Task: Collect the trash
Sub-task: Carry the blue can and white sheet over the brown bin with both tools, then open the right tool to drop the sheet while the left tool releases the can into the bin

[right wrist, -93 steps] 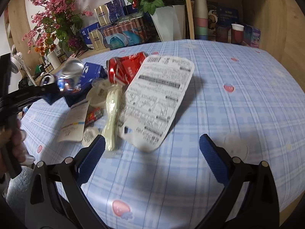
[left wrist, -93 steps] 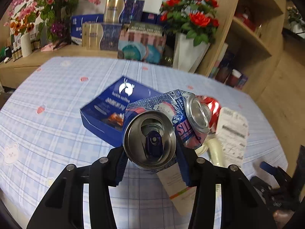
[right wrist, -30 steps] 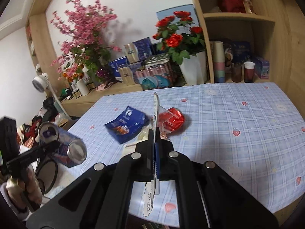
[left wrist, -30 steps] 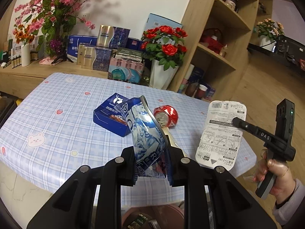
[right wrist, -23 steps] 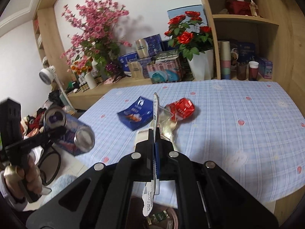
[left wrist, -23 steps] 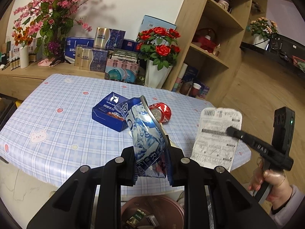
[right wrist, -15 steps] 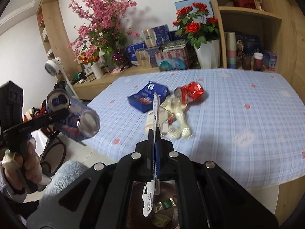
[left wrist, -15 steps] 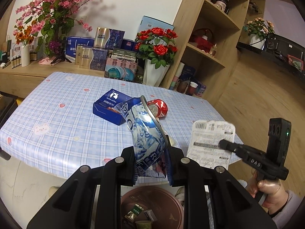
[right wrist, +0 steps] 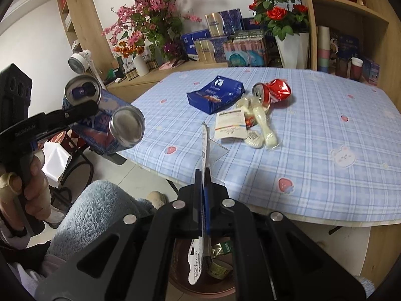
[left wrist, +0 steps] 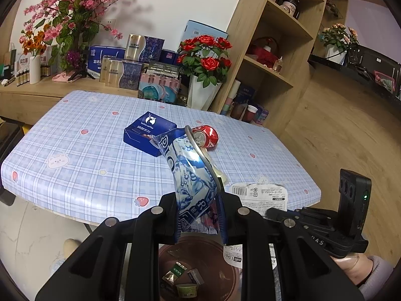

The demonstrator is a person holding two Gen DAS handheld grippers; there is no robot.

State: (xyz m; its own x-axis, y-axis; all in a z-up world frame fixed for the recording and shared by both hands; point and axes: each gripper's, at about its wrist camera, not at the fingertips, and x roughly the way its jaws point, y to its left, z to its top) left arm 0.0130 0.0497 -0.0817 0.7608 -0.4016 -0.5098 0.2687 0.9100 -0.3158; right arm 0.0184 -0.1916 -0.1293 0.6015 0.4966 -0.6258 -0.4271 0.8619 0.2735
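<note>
Here, view by view.
Left wrist view: left gripper (left wrist: 200, 215) clamped narrowly on crushed blue can (left wrist: 190, 175); can's long axis slanting up and away from the jaws.
Bin: brown trash bin (left wrist: 225, 276) directly below the jaws, wrappers inside.
Beside it: right gripper (left wrist: 270, 212) pinching white plastic package (left wrist: 259, 197), just right of the can, also above the bin.
Right wrist view: jaws fully closed on the package (right wrist: 204, 150), held edge-on, lower end hanging over the bin (right wrist: 213, 286).
Can here: far left, well off the bin.
Left on table (right wrist: 351, 188): blue box (right wrist: 216, 94), red can (right wrist: 273, 91), wrappers (right wrist: 253, 125).
Judgement: package nearer the drop.
</note>
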